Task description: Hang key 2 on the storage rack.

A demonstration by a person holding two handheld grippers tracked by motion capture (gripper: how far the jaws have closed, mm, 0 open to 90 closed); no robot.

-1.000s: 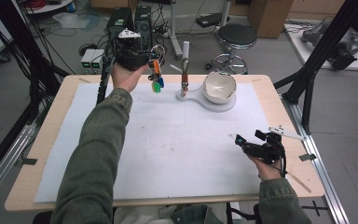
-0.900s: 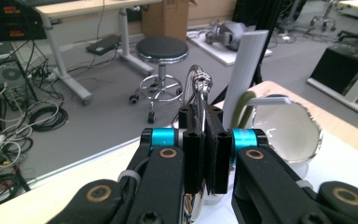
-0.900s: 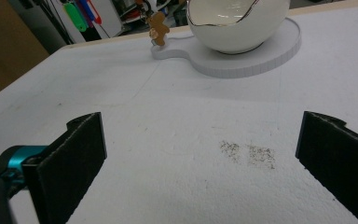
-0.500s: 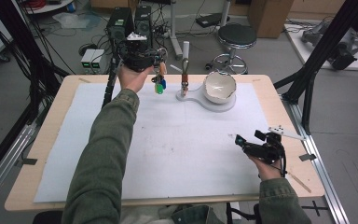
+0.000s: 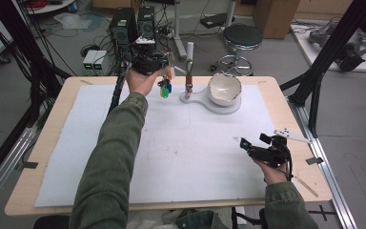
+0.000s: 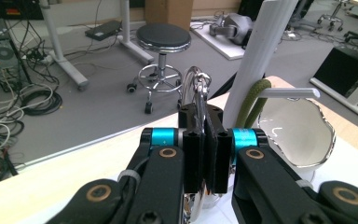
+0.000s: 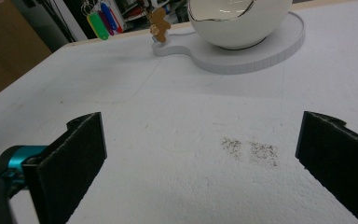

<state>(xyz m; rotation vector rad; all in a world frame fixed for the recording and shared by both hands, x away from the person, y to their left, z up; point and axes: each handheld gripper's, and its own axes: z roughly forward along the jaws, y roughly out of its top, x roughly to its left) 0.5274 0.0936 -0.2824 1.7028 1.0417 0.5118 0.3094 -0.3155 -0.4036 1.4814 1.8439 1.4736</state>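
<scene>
While the key ring (image 6: 196,91) with its coloured tags (image 5: 164,88) hangs pinched in the left gripper (image 5: 158,67) beside the stand's hook (image 6: 289,93), hanging seems underway; next, slip the ring over it. The right gripper (image 5: 248,146) rests spread above the table (image 5: 286,109).

1. A silver metal key ring (image 6: 196,86) with green, blue and orange plastic tags (image 5: 164,88) hangs upright, its tags dangling above the table's far edge, just left of the white stand.
2. The ring is clamped between black pads, its loop poking up above them.
</scene>
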